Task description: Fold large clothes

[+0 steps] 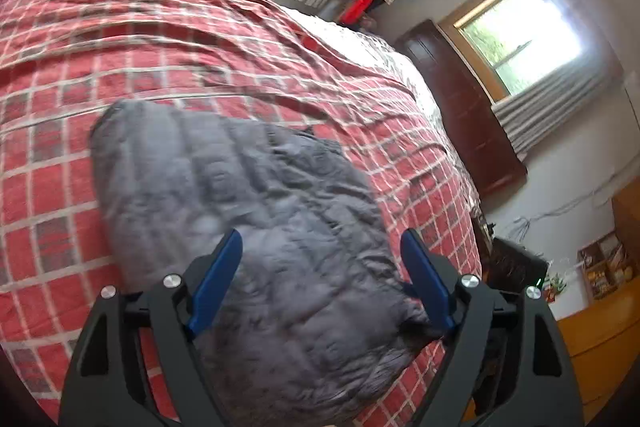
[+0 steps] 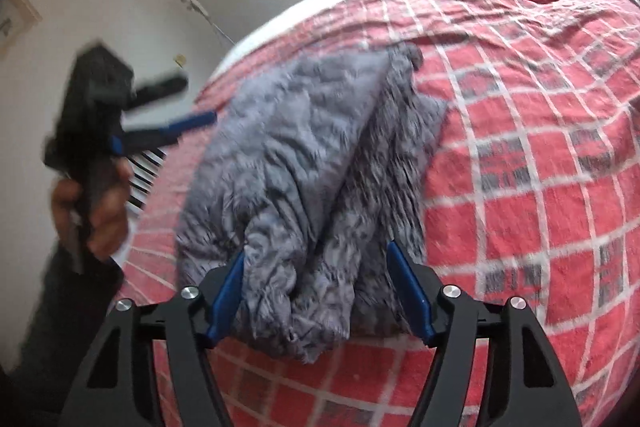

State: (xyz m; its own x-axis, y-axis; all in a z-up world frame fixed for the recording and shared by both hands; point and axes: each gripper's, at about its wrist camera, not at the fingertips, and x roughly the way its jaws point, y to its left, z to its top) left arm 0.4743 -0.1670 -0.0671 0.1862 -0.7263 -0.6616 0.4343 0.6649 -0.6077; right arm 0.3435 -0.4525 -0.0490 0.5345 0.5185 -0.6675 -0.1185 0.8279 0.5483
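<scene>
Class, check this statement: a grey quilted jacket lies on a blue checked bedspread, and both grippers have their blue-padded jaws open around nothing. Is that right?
One detail is wrong: the checked bedspread is red with white lines, not blue, as the left wrist view shows. The grey quilted jacket does lie on it, and the left gripper and right gripper are both open, gripping nothing.

bed [image 1: 360, 39] | red checked cover [image 1: 180, 67] | grey quilted garment [image 1: 248, 211] on cover

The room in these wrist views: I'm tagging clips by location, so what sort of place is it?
Most likely a home bedroom. A grey quilted garment lies on a bed under a red checked blanket, with wood-framed windows and a dark wooden cabinet behind.
</scene>
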